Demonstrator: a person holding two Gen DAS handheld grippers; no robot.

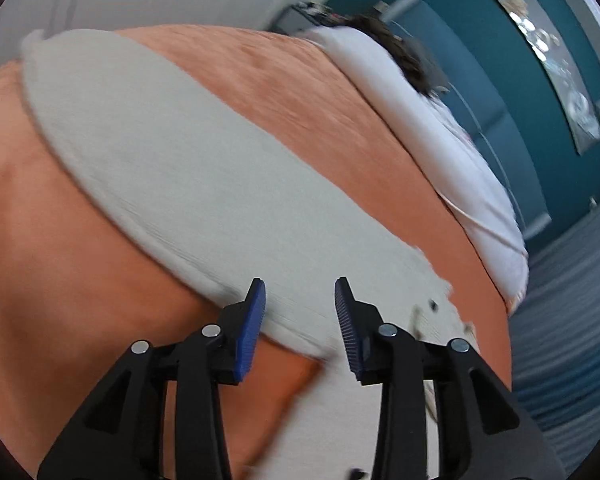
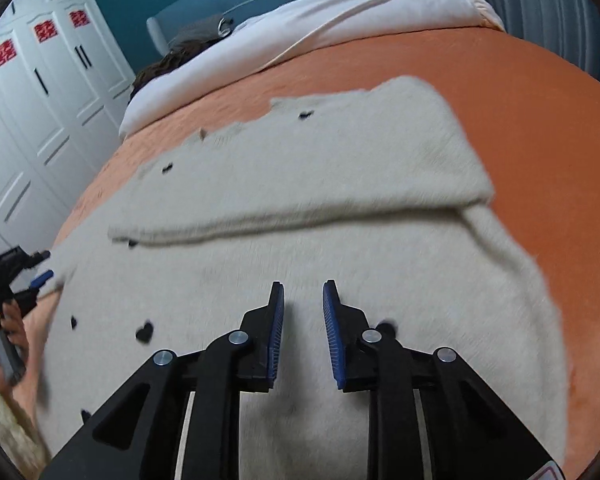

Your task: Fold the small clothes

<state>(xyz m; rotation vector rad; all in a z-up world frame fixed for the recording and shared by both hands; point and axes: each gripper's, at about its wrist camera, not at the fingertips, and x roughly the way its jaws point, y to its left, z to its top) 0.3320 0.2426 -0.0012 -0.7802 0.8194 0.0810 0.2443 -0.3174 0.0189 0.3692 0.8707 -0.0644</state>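
Cream fuzzy knit garment [image 2: 300,208] with small black heart motifs lies flat on the orange bedspread [image 2: 540,120], long axis left to right. Left gripper [image 1: 300,308] and right gripper [image 2: 303,308] both hover spread, empty. Only the right view shows its fold.

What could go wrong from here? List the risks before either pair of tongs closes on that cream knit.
1. The right tongs hang open over the middle of the cream knit garment with small black hearts, so closing there may bunch it.
2. One sleeve already lies folded across; dragging could undo it.
3. The left tongs, also open, sit at the garment's edge and might also pinch the orange bedspread.
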